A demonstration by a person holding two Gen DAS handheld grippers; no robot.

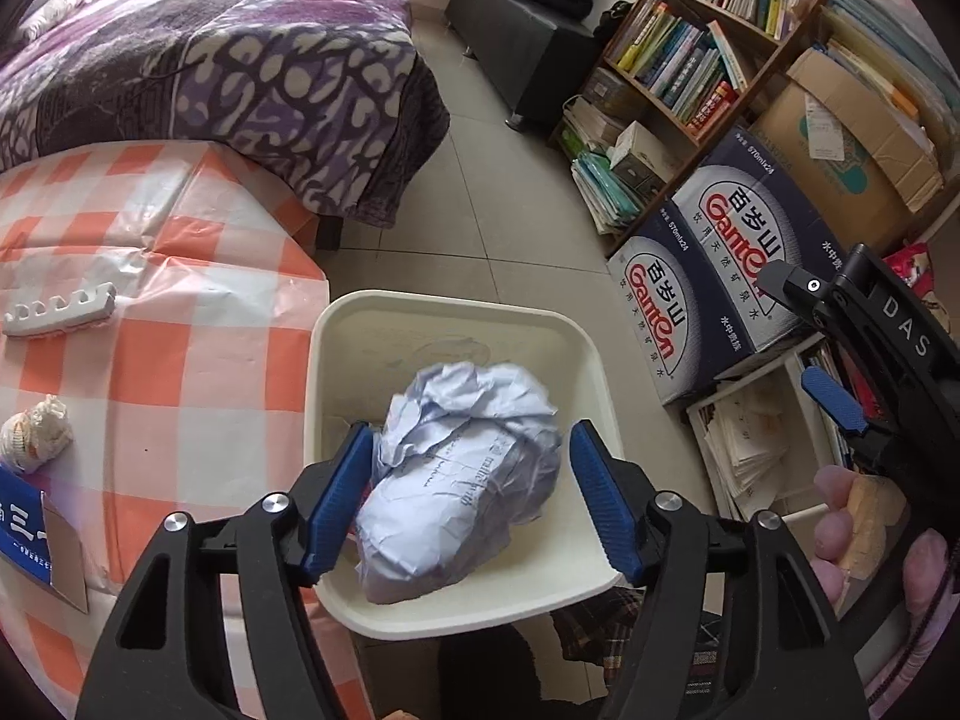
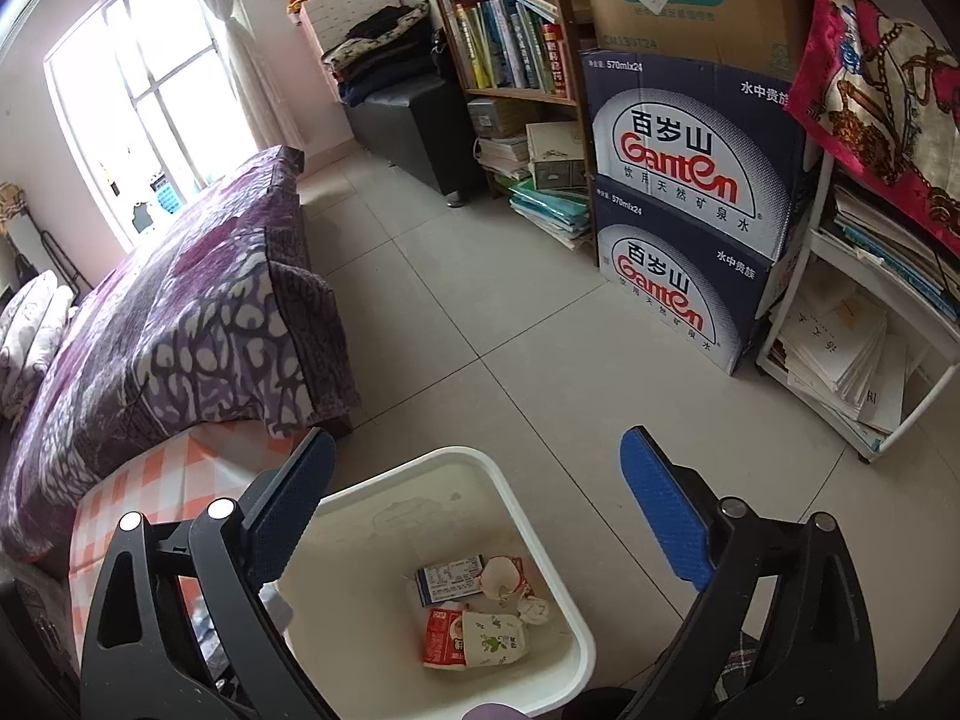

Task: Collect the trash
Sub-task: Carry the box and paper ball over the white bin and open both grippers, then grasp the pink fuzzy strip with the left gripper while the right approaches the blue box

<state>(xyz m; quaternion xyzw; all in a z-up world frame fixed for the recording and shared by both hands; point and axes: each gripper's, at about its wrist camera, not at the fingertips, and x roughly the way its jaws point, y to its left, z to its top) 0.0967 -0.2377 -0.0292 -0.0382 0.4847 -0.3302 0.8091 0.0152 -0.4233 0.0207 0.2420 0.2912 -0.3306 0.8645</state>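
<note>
A white square bin (image 1: 336,324) stands on the floor beside the checked table. In the left wrist view my left gripper (image 1: 471,501) is open above the bin, with a crumpled ball of white paper (image 1: 462,480) between its blue pads; only the left pad seems to touch it. In the right wrist view my right gripper (image 2: 480,522) is open and empty above the same bin (image 2: 558,612), which holds a red carton (image 2: 443,639), a blue packet (image 2: 450,582) and small wrappers. The right gripper also shows in the left wrist view (image 1: 804,330).
The table with an orange-checked cloth (image 1: 150,300) carries a white ridged object (image 1: 60,309), a crumpled tissue (image 1: 36,435) and a blue card (image 1: 24,531). A bed with a purple blanket (image 2: 180,312) lies behind. Ganten water boxes (image 2: 684,210) and bookshelves (image 1: 708,36) line the right.
</note>
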